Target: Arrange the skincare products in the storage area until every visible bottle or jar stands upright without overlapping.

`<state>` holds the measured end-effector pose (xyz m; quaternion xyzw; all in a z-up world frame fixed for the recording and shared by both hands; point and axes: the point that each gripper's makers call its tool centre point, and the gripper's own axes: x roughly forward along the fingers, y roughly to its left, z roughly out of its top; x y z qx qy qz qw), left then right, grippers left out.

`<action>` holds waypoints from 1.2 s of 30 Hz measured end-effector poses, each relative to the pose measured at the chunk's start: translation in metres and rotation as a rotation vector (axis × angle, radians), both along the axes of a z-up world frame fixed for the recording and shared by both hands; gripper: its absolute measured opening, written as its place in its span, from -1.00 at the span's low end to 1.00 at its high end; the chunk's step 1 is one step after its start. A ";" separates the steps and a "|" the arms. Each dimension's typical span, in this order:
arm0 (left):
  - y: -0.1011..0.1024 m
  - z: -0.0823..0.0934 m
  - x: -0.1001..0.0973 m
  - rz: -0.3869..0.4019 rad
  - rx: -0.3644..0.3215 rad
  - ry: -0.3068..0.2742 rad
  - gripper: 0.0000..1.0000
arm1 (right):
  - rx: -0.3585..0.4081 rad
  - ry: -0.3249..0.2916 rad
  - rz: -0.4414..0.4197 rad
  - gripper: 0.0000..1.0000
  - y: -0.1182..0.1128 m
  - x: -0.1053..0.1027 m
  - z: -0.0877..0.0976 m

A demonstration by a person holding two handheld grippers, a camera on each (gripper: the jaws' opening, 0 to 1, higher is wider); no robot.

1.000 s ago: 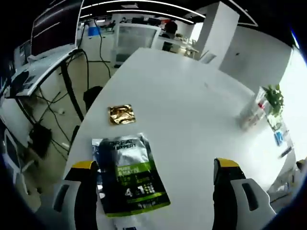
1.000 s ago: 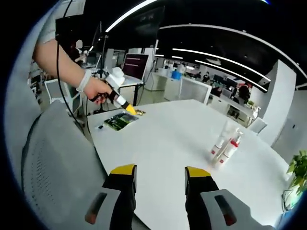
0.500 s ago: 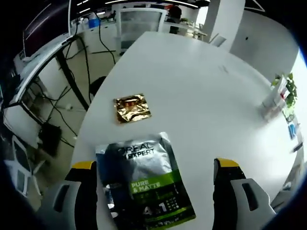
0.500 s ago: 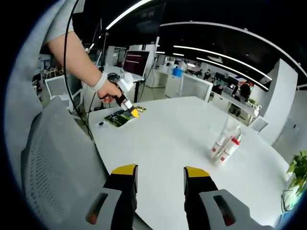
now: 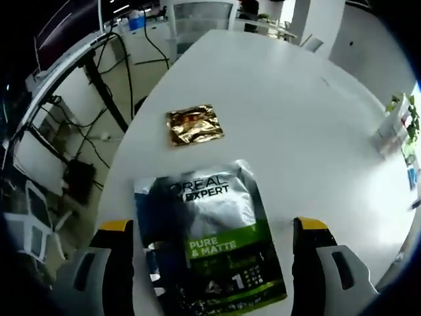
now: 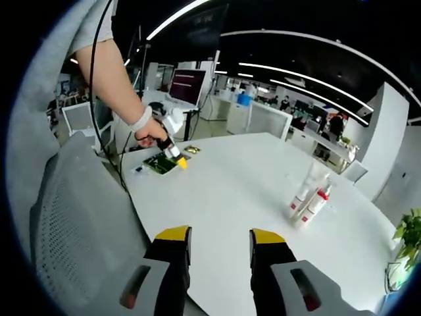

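On the white oval counter, near its rounded end, a flat foil sachet printed black, silver and green with "PURE & MATTE" lettering lies face up. The left tool hangs over it with its yellow-tipped jaws spread wide, one on each side of the sachet and neither visibly touching it. Just beyond the sachet, apart from it, lies a small square gold foil packet. At the far right edge of the left gripper view, well away across the counter, some upright containers stand, too blurred to make out.

From the right gripper view, the right tool is held above the near edge of the counter, jaws parted with a moderate gap and nothing between them. Across the counter a person's hand grips the left tool, its yellow tip down at the dark sachet. To the right stand two slim white bottles with red labels, upright and close together; whether they touch cannot be told. A grey mesh chair back rises at the left, beside the counter's edge.
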<state>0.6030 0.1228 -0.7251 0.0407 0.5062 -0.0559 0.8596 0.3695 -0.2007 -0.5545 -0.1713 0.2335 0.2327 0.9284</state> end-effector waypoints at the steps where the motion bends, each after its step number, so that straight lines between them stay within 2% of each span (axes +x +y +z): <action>1: 0.000 0.000 -0.001 0.036 -0.016 -0.006 0.99 | -0.001 0.002 -0.003 -0.42 -0.001 0.000 0.000; 4: 0.003 0.001 -0.009 0.066 -0.017 -0.031 0.98 | 0.000 0.003 -0.008 -0.44 -0.002 0.000 0.000; 6: 0.002 0.002 -0.011 0.059 -0.025 -0.095 0.97 | -0.004 0.006 -0.003 -0.47 -0.001 0.000 -0.001; 9: 0.001 0.003 -0.018 0.082 -0.034 -0.111 0.86 | -0.007 0.002 -0.001 -0.48 -0.001 -0.001 -0.001; 11: -0.002 0.005 -0.018 0.066 -0.035 -0.122 0.69 | -0.007 0.002 -0.001 -0.49 -0.001 -0.001 -0.001; 12: -0.004 0.008 -0.016 0.048 -0.036 -0.136 0.52 | -0.009 0.002 -0.001 -0.49 -0.001 -0.001 -0.001; 15: -0.008 0.009 -0.016 0.032 -0.037 -0.131 0.40 | -0.013 -0.001 0.002 -0.50 -0.001 -0.001 0.000; 16: -0.012 0.010 -0.015 -0.014 -0.032 -0.140 0.34 | -0.013 0.000 0.002 -0.51 -0.001 -0.001 -0.001; 19: -0.015 0.009 -0.016 -0.017 -0.044 -0.139 0.22 | -0.018 0.003 0.004 -0.52 -0.001 -0.001 -0.001; 22: -0.025 0.011 -0.016 -0.086 -0.061 -0.172 -0.03 | -0.025 0.002 0.011 -0.55 0.000 -0.002 -0.001; 23: -0.025 0.011 -0.017 -0.082 -0.062 -0.172 -0.16 | -0.027 0.003 0.012 -0.56 0.000 -0.002 -0.001; 24: -0.024 0.011 -0.018 -0.094 -0.064 -0.177 -0.40 | -0.028 0.003 0.012 -0.57 0.000 -0.002 -0.002; 25: -0.033 0.010 -0.021 -0.111 -0.118 -0.166 -0.52 | -0.029 0.003 0.012 -0.57 0.000 -0.002 -0.002; 26: -0.029 0.010 -0.019 -0.113 -0.078 -0.189 -0.53 | -0.030 0.004 0.012 -0.57 0.000 -0.002 -0.002; 30: -0.030 0.010 -0.018 -0.142 -0.097 -0.186 -0.57 | -0.032 0.006 0.016 -0.58 0.000 -0.002 -0.002; 32: -0.030 0.010 -0.018 -0.137 -0.122 -0.173 -0.62 | -0.033 0.007 0.020 -0.58 0.001 -0.002 -0.003; 33: -0.035 0.011 -0.019 -0.147 -0.167 -0.177 -0.64 | -0.033 0.008 0.021 -0.59 0.001 -0.002 -0.003; 34: -0.031 0.011 -0.019 -0.142 -0.163 -0.170 -0.67 | -0.031 0.009 0.022 -0.59 0.001 -0.002 -0.003; 36: -0.034 0.012 -0.022 -0.132 -0.209 -0.152 -0.72 | -0.028 0.009 0.023 -0.59 0.002 -0.002 -0.003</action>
